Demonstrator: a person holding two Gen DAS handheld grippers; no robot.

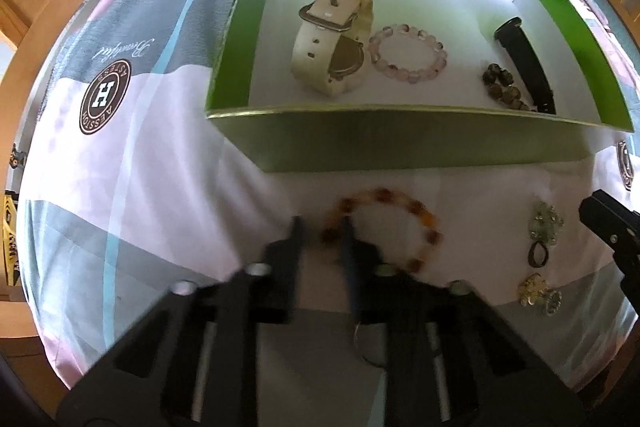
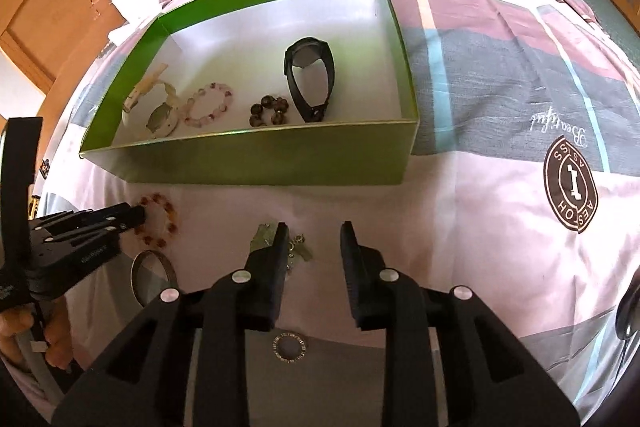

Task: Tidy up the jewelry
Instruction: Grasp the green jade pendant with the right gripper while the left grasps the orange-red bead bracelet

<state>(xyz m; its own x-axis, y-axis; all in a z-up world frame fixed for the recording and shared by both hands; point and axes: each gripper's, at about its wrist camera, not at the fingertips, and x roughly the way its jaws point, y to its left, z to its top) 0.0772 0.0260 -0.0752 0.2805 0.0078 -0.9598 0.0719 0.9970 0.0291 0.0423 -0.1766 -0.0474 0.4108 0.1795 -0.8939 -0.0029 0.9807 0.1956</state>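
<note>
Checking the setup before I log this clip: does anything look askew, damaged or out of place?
Nothing looks damaged or spilled. The green box sits upright on the bedspread, holding two watches and two bracelets. Several pieces lie outside it, including the amber bracelet at the left tool.

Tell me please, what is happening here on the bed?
A person is sorting jewelry into a green box with two handheld tools. The left claw is open around one side of an amber bead bracelet lying on the bedsheet. The right claw is open, empty, above small pendants. Two watches and two bracelets already lie inside.
</note>
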